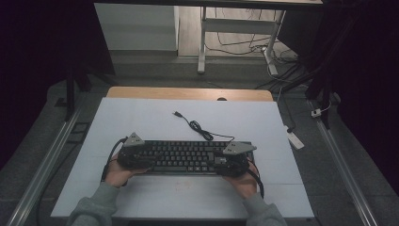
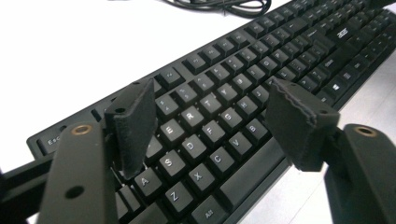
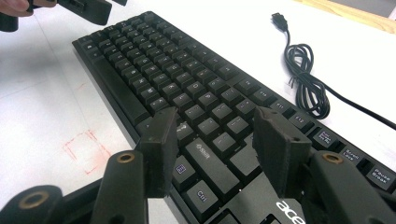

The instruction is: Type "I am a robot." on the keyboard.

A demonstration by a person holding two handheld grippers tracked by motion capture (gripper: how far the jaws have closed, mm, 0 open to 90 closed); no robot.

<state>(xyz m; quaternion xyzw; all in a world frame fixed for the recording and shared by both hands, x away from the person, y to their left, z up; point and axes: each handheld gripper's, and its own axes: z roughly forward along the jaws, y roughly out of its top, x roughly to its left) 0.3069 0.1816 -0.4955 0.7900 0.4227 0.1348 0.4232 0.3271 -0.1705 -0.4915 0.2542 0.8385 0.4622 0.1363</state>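
Observation:
A black keyboard (image 1: pixel 186 157) lies flat on the white table top (image 1: pixel 141 117), long side toward the person. Its cable (image 1: pixel 200 128) runs off the back in a loose coil and ends in a USB plug (image 1: pixel 177 114). My left gripper (image 1: pixel 143 162) hovers over the keyboard's left end; in the left gripper view its jaws (image 2: pixel 212 119) stand open above the letter keys (image 2: pixel 194 147), gripping nothing. My right gripper (image 1: pixel 226 163) is over the right end; its jaws (image 3: pixel 217 140) stand open above the shift and control keys (image 3: pixel 205 156). The coiled cable (image 3: pixel 306 88) lies beyond.
A faint red square mark (image 3: pixel 86 149) sits on the white sheet in front of the keyboard. The table's wooden far edge (image 1: pixel 188 92) lies behind. Metal rails (image 1: pixel 47 160) flank the table, and a white power strip (image 1: pixel 295 139) lies on the floor at right.

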